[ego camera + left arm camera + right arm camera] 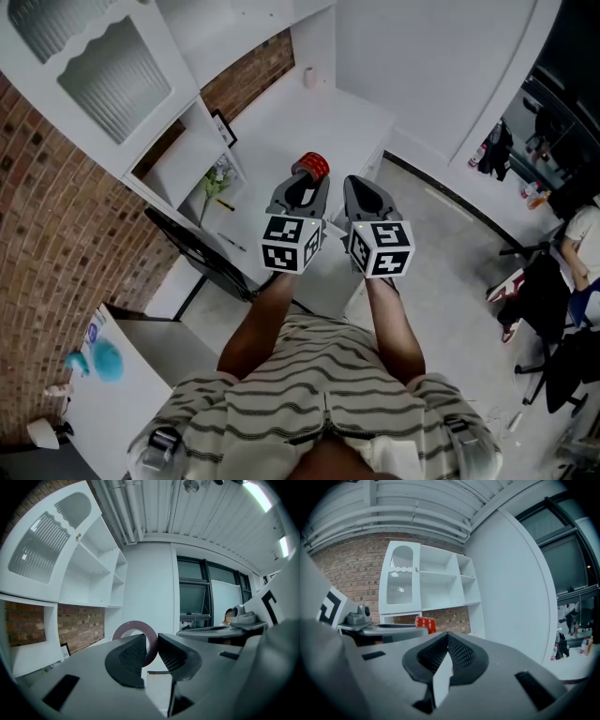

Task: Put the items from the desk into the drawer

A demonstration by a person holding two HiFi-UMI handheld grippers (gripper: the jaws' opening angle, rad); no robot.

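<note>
In the head view both grippers are held side by side above the white desk [314, 117]. My left gripper [307, 180] is shut on a red roll of tape [312, 166], which sticks out past its tips. The left gripper view has the tape ring [135, 626] pinched between the dark ribbed pads [131, 654]. From the right gripper view the same tape [425, 624] shows at the left. My right gripper [360, 189] has its jaws together at the tips [447, 641], and I see nothing held in them. No drawer is clearly in view.
A small pink item [310, 77] stands at the desk's far end. A framed picture [225, 128] and a plant [215, 182] sit by the brick wall under the white cabinet [103, 66]. A black object [200, 250] lies left of my arms. A person [582, 242] sits at far right.
</note>
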